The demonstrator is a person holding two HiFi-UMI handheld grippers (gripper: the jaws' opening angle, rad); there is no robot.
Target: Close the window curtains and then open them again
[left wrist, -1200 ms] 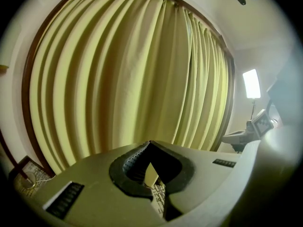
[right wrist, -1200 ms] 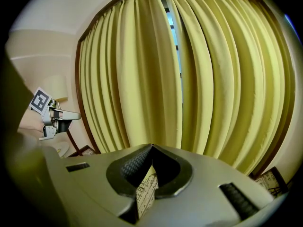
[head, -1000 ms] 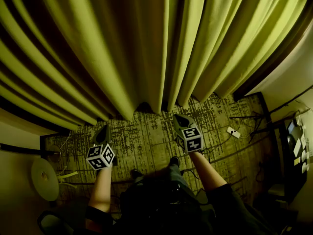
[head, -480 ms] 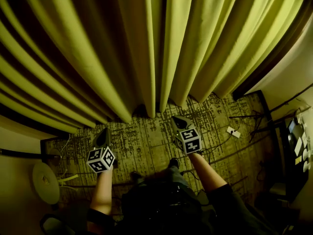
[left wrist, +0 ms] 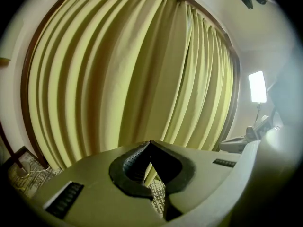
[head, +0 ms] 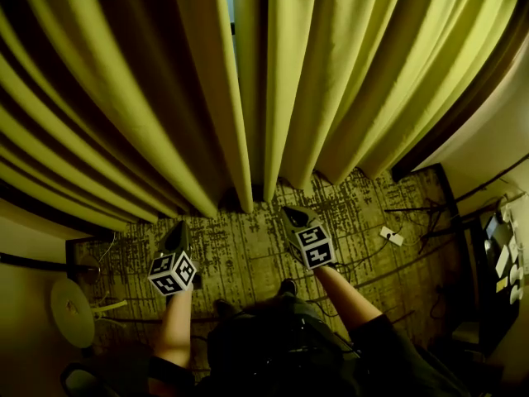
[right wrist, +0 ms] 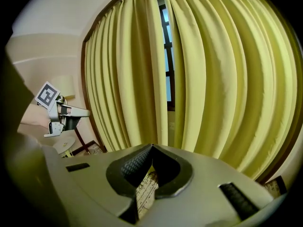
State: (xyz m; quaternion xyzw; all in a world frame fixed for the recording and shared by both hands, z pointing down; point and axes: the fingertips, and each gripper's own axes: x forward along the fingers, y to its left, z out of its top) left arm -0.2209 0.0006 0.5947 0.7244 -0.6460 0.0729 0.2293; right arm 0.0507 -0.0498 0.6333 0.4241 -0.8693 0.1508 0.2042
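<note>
Ahead, the curtains (head: 347, 81) hang in tall vertical folds, nearly drawn, with a narrow gap (right wrist: 166, 79) down the middle. The right gripper (head: 291, 215) seems nearer that gap than the left gripper (head: 175, 233). Both have their fingers (right wrist: 134, 167) pressed together, holding nothing.

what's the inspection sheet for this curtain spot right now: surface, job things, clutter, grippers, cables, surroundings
surface: patterned carpet
job's things: left curtain and right curtain almost meet; a narrow gap between them shows the window
clutter: white round disc on the floor at left; small white plug block at right
grippers: left gripper and right gripper both shut, nothing between the jaws, not touching the curtains
cables: loose cables on the carpet at right; thin cords at left
surroundings: pale wall at right; lit lamp panel
</note>
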